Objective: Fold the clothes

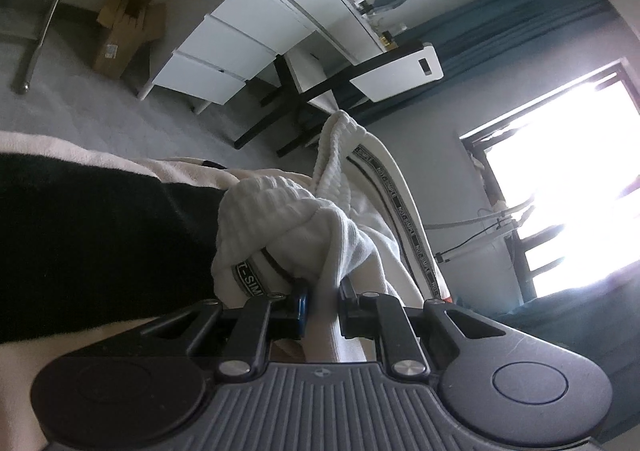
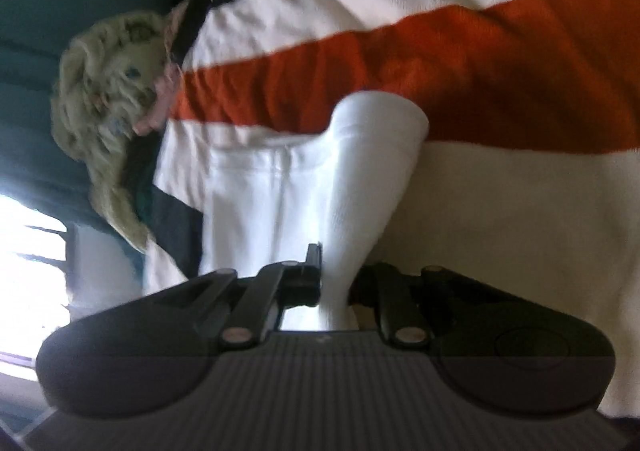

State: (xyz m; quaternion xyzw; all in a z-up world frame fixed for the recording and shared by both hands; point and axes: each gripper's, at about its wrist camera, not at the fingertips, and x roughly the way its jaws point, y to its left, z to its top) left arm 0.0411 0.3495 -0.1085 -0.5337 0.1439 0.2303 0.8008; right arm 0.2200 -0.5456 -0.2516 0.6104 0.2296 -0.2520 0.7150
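A white ribbed garment (image 1: 280, 211) with a grey lettered band is bunched in front of my left gripper (image 1: 323, 303), whose jaws are shut on a fold of it. Its long lettered strip (image 1: 404, 211) trails off to the right. In the right wrist view my right gripper (image 2: 335, 283) is shut on a fold of white garment (image 2: 360, 179) that rises between the fingers. The rest of that white cloth (image 2: 248, 203) lies flat on a blanket (image 2: 520, 211) striped in cream, orange and black.
A white drawer unit (image 1: 224, 51) and a desk on black legs (image 1: 304, 91) stand past the grey carpet. A cardboard box (image 1: 124, 31) lies at the left, a bright window (image 1: 568, 187) at the right. A crumpled floral cloth (image 2: 108, 103) sits at the blanket's left edge.
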